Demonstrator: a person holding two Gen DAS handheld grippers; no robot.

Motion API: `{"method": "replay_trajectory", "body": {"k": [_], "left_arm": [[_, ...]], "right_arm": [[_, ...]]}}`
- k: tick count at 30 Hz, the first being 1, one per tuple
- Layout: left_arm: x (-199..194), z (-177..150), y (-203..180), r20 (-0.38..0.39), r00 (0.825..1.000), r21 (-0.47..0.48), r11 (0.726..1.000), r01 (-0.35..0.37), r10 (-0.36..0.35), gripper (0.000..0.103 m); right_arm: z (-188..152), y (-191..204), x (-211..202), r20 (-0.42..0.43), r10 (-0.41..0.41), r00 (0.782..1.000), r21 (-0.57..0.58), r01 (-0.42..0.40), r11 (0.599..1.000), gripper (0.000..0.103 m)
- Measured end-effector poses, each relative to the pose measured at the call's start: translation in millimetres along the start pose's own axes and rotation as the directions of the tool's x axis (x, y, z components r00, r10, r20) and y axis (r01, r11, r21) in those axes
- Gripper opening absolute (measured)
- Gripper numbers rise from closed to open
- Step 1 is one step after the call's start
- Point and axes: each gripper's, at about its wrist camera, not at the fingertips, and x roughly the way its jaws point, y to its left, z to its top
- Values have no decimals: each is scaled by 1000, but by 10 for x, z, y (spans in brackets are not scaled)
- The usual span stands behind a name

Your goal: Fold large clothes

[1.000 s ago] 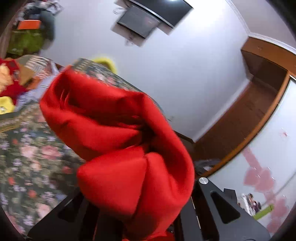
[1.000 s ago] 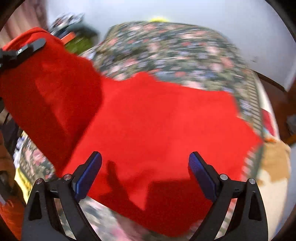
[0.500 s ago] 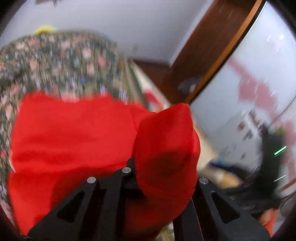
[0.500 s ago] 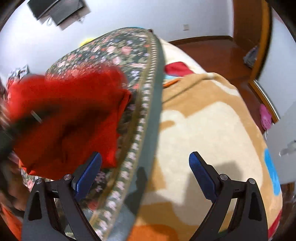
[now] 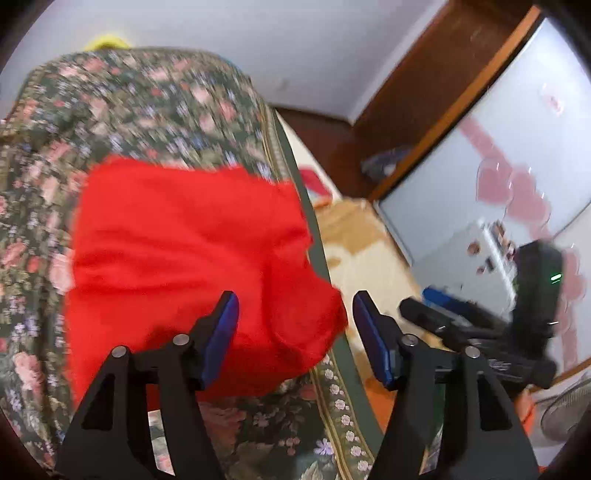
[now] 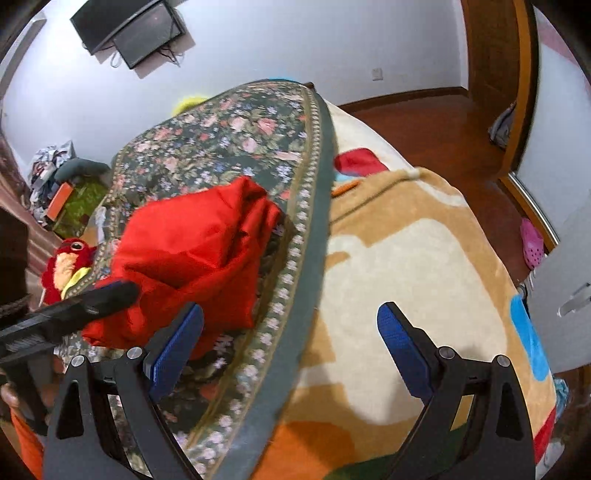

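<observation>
Left wrist view: the left gripper is wide open and holds nothing. Its blue pads hang just above the near end of the red garment.
Right wrist view: the right gripper is wide open too, with nothing in it. It sits off to the side, over the tan blanket.
Where the cloth is: the red garment lies in a loose bundle on the flowery bedspread, near its green border on the right side. One fold pokes past the left gripper's right pad.
Why like this: I think both grippers are open so the cloth can rest on the bed. It looks partly folded but lumpy, so it may need smoothing.
Farther off: a red stuffed toy sits past the bundle, at the bed's far left edge.
On the wall: a dark screen hangs high up.
</observation>
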Motion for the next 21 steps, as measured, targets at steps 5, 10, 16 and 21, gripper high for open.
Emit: {"method": "replay_trajectory", "body": {"k": [5,10,16,21], "left_arm": [[-415,45,286,129,981,-2,990,-143,142,85],[-340,-69,730,68,950,-18,953,-304,304,86],[-101,-369,1069,-51,966,-55,965,-255,253,86],[141,-610,1157,-121,958,-36,964,-265,259,91]], "right_arm": [[80,310,62,3,47,999,-46,-47,998,94],[118,701,218,-12,94,995,-122,-95,988,94],[51,885,657,-116,129,985,-185,-149,971,94],[-112,498,1080,-263,62,963,-85,-87,993,94]]}}
